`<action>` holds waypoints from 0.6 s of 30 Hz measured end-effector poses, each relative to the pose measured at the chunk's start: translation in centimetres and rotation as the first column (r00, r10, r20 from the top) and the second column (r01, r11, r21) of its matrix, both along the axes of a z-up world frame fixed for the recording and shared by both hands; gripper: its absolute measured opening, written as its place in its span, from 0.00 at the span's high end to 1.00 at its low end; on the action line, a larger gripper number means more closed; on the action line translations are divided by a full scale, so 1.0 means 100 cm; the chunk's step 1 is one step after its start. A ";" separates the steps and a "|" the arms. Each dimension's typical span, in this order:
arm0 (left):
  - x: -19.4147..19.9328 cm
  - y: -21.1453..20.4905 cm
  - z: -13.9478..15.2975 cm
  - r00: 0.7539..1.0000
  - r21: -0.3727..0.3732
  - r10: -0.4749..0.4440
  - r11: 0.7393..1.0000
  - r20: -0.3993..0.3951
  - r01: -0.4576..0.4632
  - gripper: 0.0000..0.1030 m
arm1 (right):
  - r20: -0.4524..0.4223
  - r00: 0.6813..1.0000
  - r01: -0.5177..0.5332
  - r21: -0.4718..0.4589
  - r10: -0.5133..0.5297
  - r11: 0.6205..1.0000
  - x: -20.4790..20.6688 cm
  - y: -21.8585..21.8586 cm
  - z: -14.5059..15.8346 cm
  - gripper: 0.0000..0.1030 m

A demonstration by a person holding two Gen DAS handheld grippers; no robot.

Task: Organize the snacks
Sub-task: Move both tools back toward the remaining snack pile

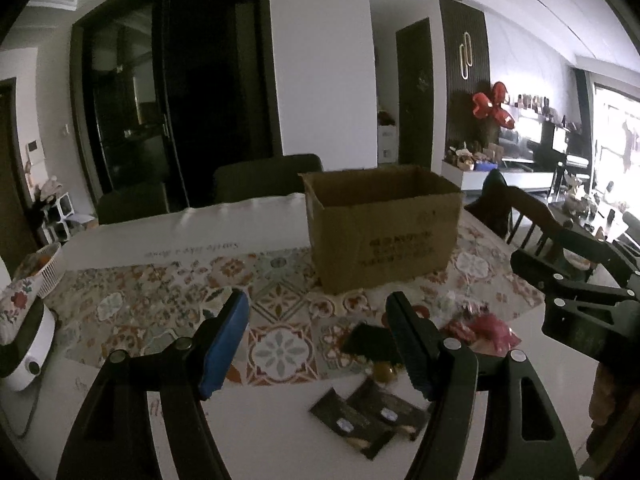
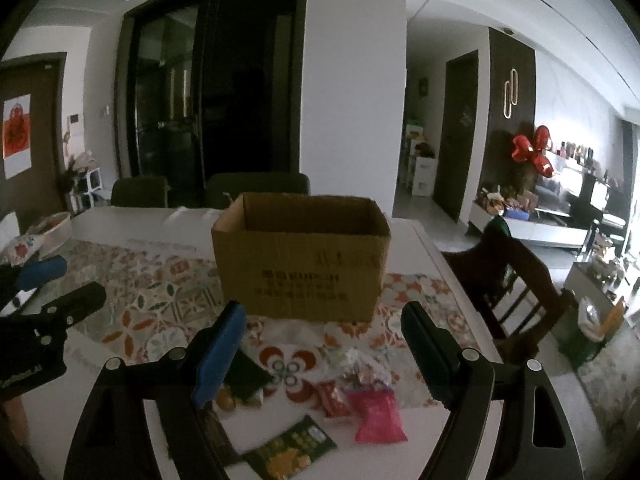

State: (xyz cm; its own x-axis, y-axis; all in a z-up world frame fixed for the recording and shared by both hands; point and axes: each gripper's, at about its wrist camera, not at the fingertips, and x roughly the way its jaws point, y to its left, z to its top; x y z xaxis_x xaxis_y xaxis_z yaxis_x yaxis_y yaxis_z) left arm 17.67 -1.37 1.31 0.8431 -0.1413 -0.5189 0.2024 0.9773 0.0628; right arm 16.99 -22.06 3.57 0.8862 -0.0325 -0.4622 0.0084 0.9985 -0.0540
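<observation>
Cardboard box (image 2: 300,256) sits open-topped on the worktop (image 1: 264,420), at 12 o'clock from both our hand-held grippers. Left hand-held gripper (image 1: 316,344) and right hand-held gripper (image 2: 320,352): jaws spread, holding nothing. Snack packets lie loose below them: pink packet (image 2: 376,416), green packet (image 2: 292,450), dark packets (image 1: 366,416).

A patterned tablecloth (image 1: 168,300) is being spread over the table, flanked by a wooden chair (image 2: 516,280) and red balloons (image 2: 532,152).

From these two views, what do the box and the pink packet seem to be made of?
The box looks like brown corrugated cardboard, matte, with folded flaps and dark printed text. The pink packet seems thin plastic film, slightly glossy and crinkled, though blur leaves this uncertain.
</observation>
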 end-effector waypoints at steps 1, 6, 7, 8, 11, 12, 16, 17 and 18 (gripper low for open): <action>-0.002 -0.001 -0.003 1.000 -0.002 0.001 1.000 -0.009 -0.001 0.31 | -0.007 1.000 0.006 -0.002 -0.006 1.000 -0.003 -0.001 -0.003 0.22; -0.010 -0.005 -0.026 0.997 0.002 -0.016 1.000 -0.070 0.016 0.31 | -0.063 0.998 0.024 0.014 -0.023 1.000 -0.014 -0.007 -0.021 0.22; -0.011 -0.005 -0.032 0.996 0.006 -0.017 1.000 -0.082 0.018 0.31 | -0.073 0.997 0.028 0.013 -0.027 1.000 -0.015 -0.009 -0.025 0.22; -0.013 -0.005 -0.037 0.996 0.007 -0.019 1.000 -0.091 0.019 0.31 | -0.083 0.996 0.034 0.009 -0.034 0.999 -0.017 -0.010 -0.030 0.22; -0.016 -0.009 -0.050 0.994 0.025 -0.015 1.000 -0.110 0.018 0.32 | -0.104 0.993 0.056 -0.019 -0.057 0.998 -0.021 -0.013 -0.042 0.22; -0.017 -0.010 -0.054 0.993 0.028 -0.018 0.999 -0.115 0.021 0.32 | -0.112 0.992 0.058 -0.022 -0.060 0.998 -0.021 -0.014 -0.044 0.22; -0.016 -0.016 -0.067 0.990 0.028 -0.038 0.999 -0.132 0.042 0.32 | -0.146 0.987 0.061 -0.033 -0.065 0.998 -0.024 -0.019 -0.057 0.22; -0.015 -0.018 -0.070 0.990 0.029 -0.044 0.998 -0.133 0.049 0.32 | -0.149 0.987 0.062 -0.035 -0.067 0.997 -0.024 -0.020 -0.059 0.22; -0.015 -0.020 -0.072 0.990 0.030 -0.047 0.998 -0.132 0.051 0.32 | -0.152 0.986 0.065 -0.035 -0.070 0.997 -0.024 -0.022 -0.061 0.22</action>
State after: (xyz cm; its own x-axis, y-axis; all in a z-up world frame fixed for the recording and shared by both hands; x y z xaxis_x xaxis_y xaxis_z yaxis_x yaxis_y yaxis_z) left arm 16.21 -3.35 -5.93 0.7597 -0.1618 -0.6298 0.2589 0.9637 0.0647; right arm 14.58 -24.24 -2.54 0.8005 -0.1054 -0.5900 0.0651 0.9939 -0.0892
